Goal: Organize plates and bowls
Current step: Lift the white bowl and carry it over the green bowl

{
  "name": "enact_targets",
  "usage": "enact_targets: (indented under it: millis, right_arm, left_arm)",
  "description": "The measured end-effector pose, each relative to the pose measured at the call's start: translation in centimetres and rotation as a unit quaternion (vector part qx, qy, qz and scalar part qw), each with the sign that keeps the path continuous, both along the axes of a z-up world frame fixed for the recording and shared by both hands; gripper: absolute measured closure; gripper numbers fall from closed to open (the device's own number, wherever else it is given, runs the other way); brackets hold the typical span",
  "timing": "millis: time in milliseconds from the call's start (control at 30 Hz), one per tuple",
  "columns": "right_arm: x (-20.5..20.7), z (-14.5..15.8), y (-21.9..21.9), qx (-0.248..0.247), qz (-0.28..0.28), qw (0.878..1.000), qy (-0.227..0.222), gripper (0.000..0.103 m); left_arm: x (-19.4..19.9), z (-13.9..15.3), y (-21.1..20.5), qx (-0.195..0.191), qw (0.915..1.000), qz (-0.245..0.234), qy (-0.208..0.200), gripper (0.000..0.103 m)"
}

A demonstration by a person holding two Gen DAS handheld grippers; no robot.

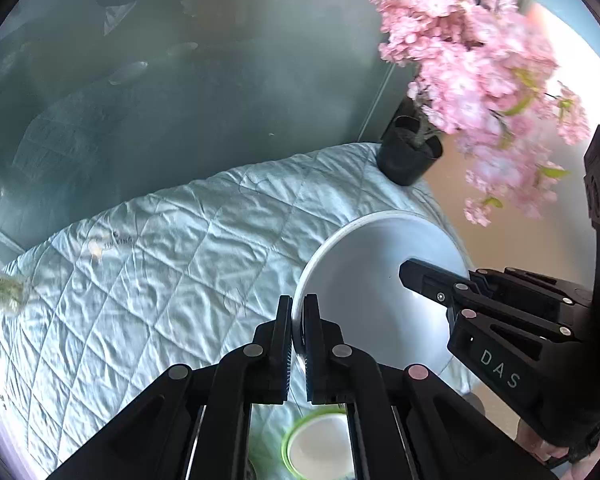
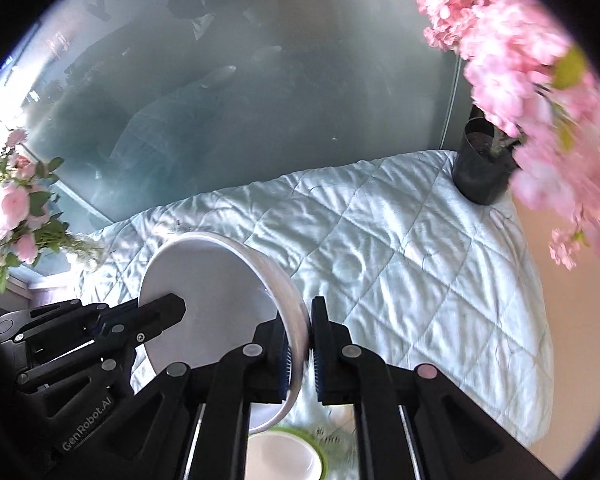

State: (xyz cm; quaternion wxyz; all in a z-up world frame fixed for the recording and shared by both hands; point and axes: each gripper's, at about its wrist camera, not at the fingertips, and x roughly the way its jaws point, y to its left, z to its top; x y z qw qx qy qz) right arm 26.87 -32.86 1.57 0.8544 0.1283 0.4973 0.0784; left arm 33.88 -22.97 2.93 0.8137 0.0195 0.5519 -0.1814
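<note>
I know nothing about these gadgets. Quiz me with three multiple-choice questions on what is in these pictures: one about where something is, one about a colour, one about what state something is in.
1. Where does the black flower pot stand?
A. On a far corner of the quilt
B. Inside the white bowl
C. On the floor

2. What colour is the rim of the small bowl seen low between the tool arms?
A. Red
B. Green
C. Black

3. How is the big white bowl held?
A. Lying flat on the quilt, untouched
B. Gripped by one tool only
C. Gripped at its rim by both tools

Answers:
1. A, the pot sits on the quilt's far corner beside the pink blossoms.
2. B, a bright green ring edges it.
3. C, the left tool and the right tool each pinch the rim on opposite sides.
</note>
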Motion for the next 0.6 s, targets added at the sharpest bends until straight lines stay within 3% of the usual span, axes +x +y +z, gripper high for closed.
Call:
enact_targets:
  millis: [300,600]
  right_arm:
    - [-6.5,1.4,0.8,-0.011,-0.005,1.000,-0.004,0.095]
    - [-10.2,0.4,2.0,-0.004,0.002,1.000,0.014,0.095]
  left_arm:
    - [-7.5,2.1,0.1,0.001,0.9999,-0.009,-0.010,0.102]
    - [-11.9,1.0,1.6,-0.005,0.9999,-0.001,0.012,0.102]
